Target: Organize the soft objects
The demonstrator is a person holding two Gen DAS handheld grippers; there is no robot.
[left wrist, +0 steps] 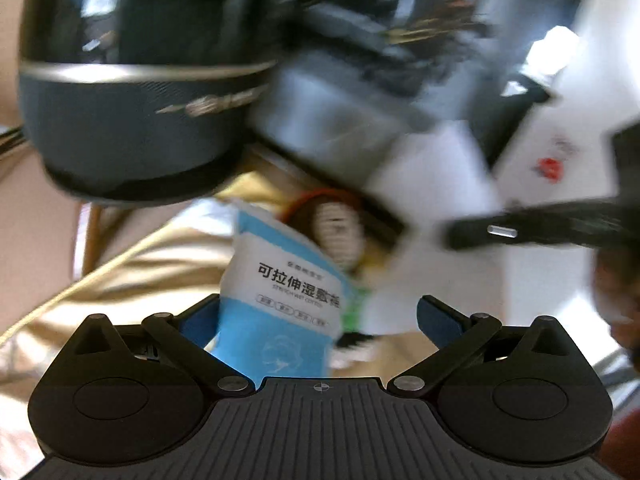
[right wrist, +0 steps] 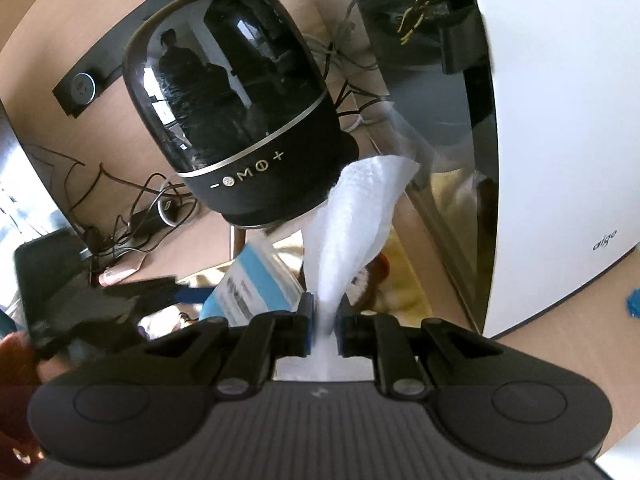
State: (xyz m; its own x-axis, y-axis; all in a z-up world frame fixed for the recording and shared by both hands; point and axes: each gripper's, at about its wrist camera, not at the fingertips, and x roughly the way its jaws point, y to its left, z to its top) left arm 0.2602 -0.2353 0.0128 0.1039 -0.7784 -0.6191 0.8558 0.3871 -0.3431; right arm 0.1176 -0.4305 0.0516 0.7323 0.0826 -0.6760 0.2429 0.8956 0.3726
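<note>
A: Right wrist view first. The right tongs (right wrist: pixel 323 322) are closed narrow on a white crinkled tissue sheet (right wrist: pixel 356 220), which stands up from between the blue pads and fans out toward the glossy black dome-shaped speaker with a silver band (right wrist: pixel 236 112).

B: Only that view shows the tissue. It also shows the speaker's control marks, a tangle of black cables (right wrist: pixel 120 208) on the tan wooden bench (right wrist: pixel 192 240), and a white computer case with a glass side panel (right wrist: pixel 560 140) at right.

A: Left wrist view is motion-blurred. The left tongs (left wrist: pixel 318 318) stand wide apart, gripping nothing. Between the fingers, beyond them, lies a blue-and-white soft packet with printed Chinese text (left wrist: pixel 280 288) on pale yellow cloth (left wrist: pixel 140 272).

B: Whether the packet touches the left-hand blue pad, I cannot tell. Behind it sits a small brown plush toy with a red rim (left wrist: pixel 336 228), blurred.

A: The right view catches the packet low, left of the tissue, with the left tongs reaching in from the left, pointing at it.
</note>
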